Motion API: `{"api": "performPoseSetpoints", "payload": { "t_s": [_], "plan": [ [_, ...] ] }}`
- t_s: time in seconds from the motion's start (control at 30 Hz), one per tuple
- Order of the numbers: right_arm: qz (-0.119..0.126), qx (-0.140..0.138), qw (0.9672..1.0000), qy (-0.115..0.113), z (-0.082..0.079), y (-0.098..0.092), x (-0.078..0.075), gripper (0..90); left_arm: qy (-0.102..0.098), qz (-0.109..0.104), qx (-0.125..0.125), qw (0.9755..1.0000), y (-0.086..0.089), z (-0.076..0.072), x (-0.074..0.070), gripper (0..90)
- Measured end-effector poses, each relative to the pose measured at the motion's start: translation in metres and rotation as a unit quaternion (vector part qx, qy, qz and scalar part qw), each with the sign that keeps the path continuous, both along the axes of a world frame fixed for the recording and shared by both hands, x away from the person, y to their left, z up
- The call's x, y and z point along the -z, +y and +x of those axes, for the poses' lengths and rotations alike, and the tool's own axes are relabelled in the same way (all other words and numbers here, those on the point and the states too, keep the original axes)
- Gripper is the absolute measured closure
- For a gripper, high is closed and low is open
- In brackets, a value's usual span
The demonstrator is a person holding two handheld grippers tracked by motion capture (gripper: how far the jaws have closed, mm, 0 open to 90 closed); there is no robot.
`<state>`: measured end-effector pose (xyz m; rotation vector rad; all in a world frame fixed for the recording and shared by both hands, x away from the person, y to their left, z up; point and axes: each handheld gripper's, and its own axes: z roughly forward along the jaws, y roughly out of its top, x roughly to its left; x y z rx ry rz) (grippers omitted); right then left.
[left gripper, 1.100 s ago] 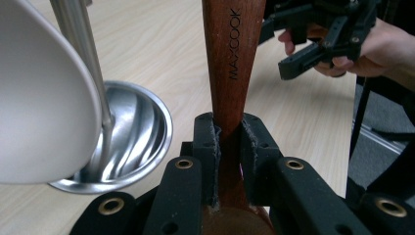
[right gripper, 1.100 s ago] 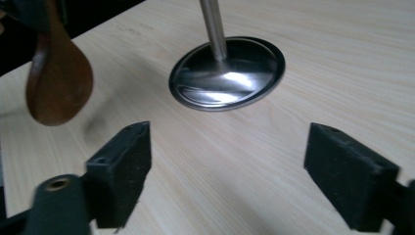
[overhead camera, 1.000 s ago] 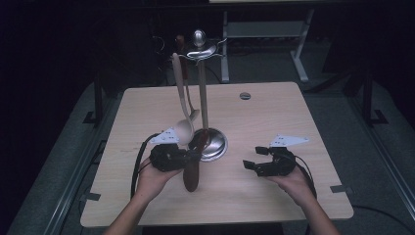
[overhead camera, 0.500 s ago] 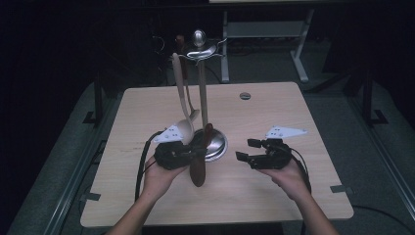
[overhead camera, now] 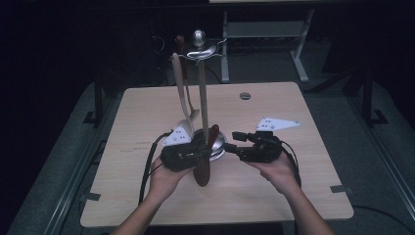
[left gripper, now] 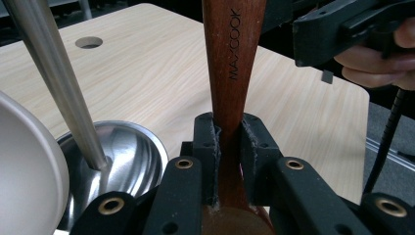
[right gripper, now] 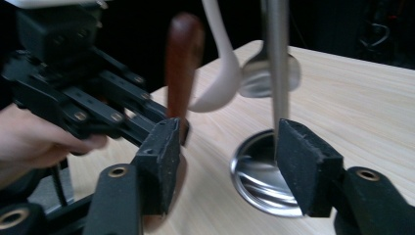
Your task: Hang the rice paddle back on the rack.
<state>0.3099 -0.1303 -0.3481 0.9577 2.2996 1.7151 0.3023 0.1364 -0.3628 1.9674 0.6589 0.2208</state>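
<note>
Right gripper neared the left gripper's wooden utensil, jaws closing.

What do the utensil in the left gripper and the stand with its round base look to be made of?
The utensil in the left gripper looks like dark reddish-brown wood with a smooth, maybe oiled finish: faint grain, and lettering stamped into the handle. The stand and its round base look like polished metal, probably stainless steel: bright, mirror-like reflections on the pole and the dished base.
</note>
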Motion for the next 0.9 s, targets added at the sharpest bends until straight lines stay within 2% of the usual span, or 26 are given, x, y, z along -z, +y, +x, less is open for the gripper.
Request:
{"api": "performPoseSetpoints", "payload": {
  "t_s": [0.17, 0.23, 0.43, 0.53, 0.9],
  "plan": [
    [0.007, -0.017, 0.9998, 0.000, 0.003, 0.014, -0.001, 49.7, -0.007, -0.002, -0.010, 0.9999, 0.000, -0.001, -0.001, 78.6],
    [0.010, -0.019, 0.9998, 0.000, 0.003, 0.020, -0.002, 51.1, -0.014, -0.001, -0.015, 0.9998, 0.000, -0.002, 0.000, 78.6],
    [0.014, -0.024, 0.9996, 0.001, 0.007, 0.035, -0.004, 56.8, -0.018, 0.002, -0.025, 0.9995, 0.001, -0.003, 0.000, 78.6],
    [0.015, -0.024, 0.9996, 0.005, 0.010, 0.041, -0.002, 58.1, -0.021, -0.006, -0.031, 0.9993, 0.002, -0.004, 0.000, 78.6],
    [0.013, -0.022, 0.9996, 0.011, 0.011, 0.045, 0.002, 73.8, -0.025, -0.004, -0.034, 0.9991, 0.000, -0.005, 0.002, 78.5]
  ]
}}
